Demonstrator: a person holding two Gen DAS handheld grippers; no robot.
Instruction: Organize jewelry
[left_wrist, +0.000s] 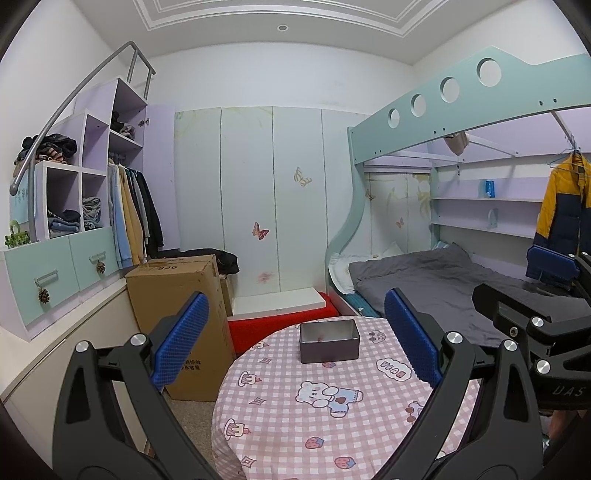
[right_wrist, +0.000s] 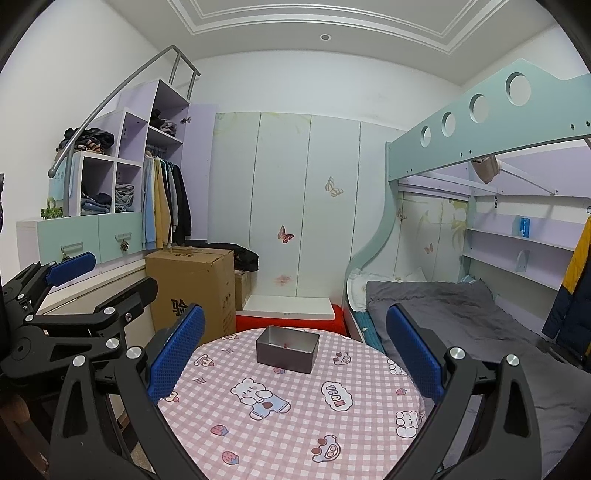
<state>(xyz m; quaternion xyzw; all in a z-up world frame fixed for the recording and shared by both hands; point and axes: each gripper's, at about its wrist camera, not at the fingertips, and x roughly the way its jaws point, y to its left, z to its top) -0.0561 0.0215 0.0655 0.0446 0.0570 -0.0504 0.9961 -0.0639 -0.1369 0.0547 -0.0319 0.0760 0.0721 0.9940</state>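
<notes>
A small grey metal box (left_wrist: 329, 345) (right_wrist: 287, 348) stands open-topped near the far edge of a round table (left_wrist: 280, 424) (right_wrist: 295, 435) with a pink checked cartoon cloth. A tiny reddish item (left_wrist: 320, 337) (right_wrist: 285, 345) lies inside it. My left gripper (left_wrist: 297, 339) is open, raised above the near side of the table, nothing between its blue pads. My right gripper (right_wrist: 295, 350) is also open and holds nothing. Each gripper shows at the side of the other's view: the right gripper (left_wrist: 546, 295), the left gripper (right_wrist: 74, 291).
A tall cardboard box (left_wrist: 181, 314) (right_wrist: 195, 291) stands left of the table. A red stool with a white top (left_wrist: 280, 314) (right_wrist: 291, 312) sits behind it. A bunk bed with grey bedding (left_wrist: 436, 288) (right_wrist: 461, 314) is on the right, wardrobe and shelves (left_wrist: 74, 206) on the left.
</notes>
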